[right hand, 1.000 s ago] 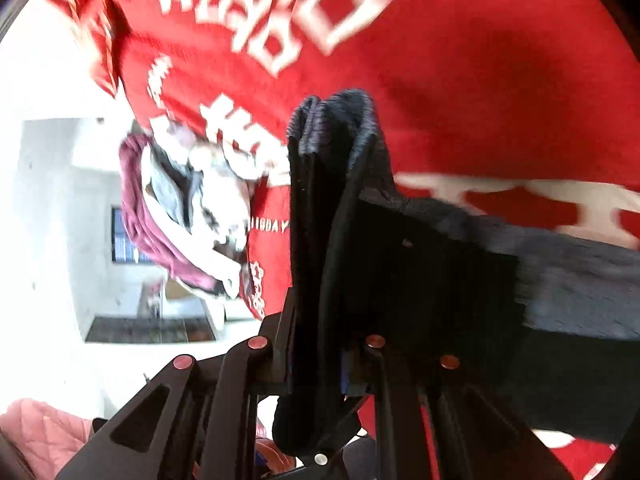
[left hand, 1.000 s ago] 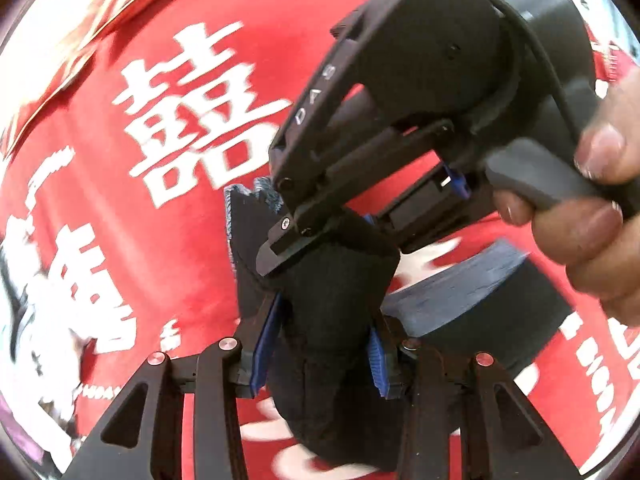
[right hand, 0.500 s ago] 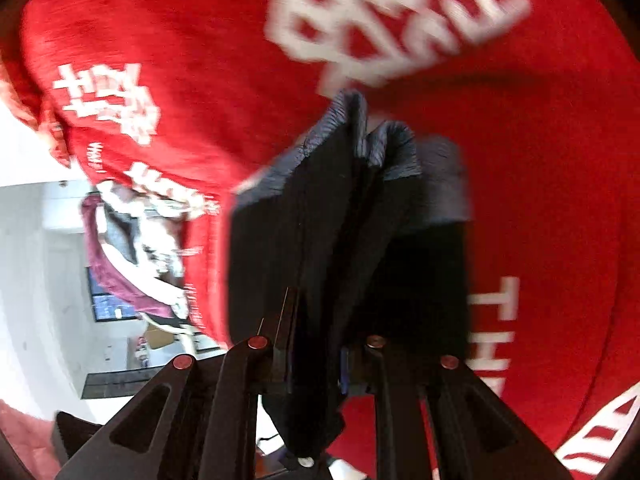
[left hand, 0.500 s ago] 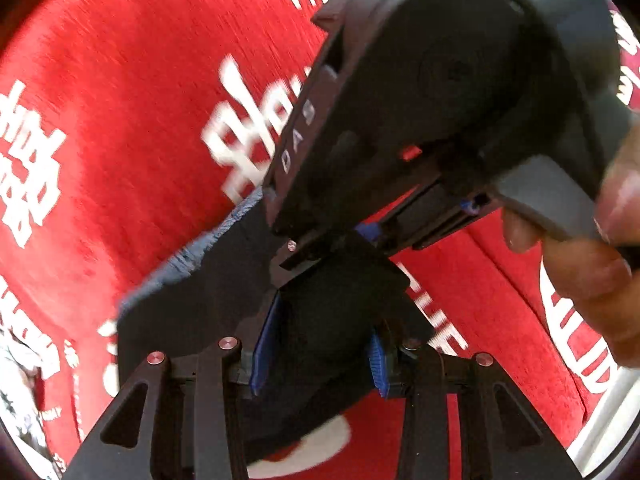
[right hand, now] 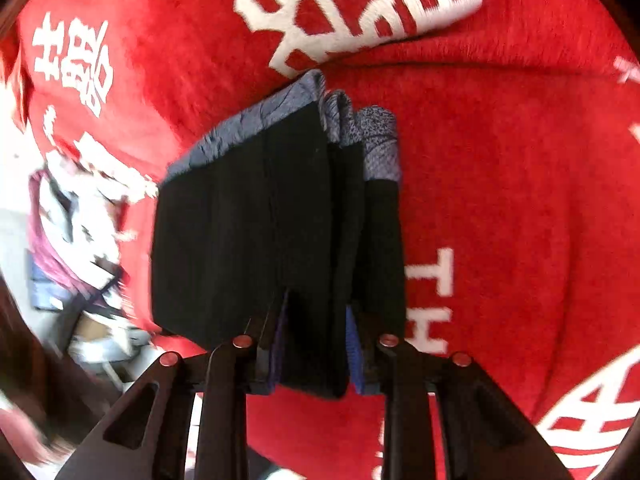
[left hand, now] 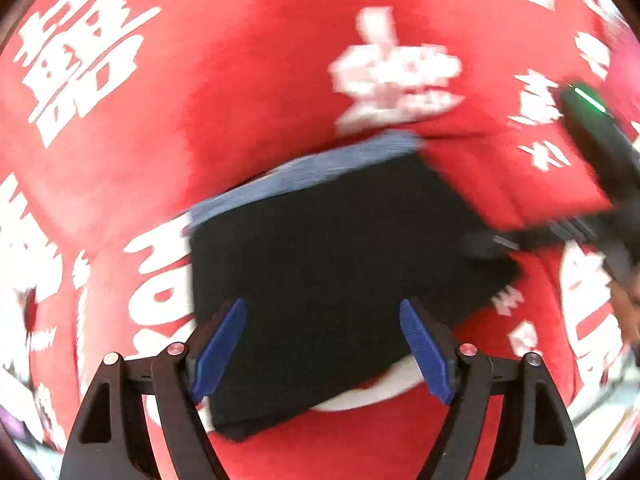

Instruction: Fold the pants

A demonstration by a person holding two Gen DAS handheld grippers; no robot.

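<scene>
**Folded pants set down; left hand-held gripper released, right one letting go**

The pants (left hand: 340, 280), dark with a blue-grey waistband, lie as a compact folded stack on the red cloth with white lettering (left hand: 240, 100) that covers the surface beneath. The left hand-held gripper (left hand: 322, 344) stands over the stack with its jaws wide apart; they have just been opening, and the blue pads (left hand: 218, 346) are clear of the fabric. The right hand-held gripper (right hand: 316, 348) has its jaws narrowly parted around the folded edge (right hand: 312, 320); they too have just been opening, and whether the pads press the cloth cannot be told. In judgement, this is the release after the last fold. No container is in view; a heap of other garments (right hand: 56, 216) lies at the cloth's edge.
</scene>
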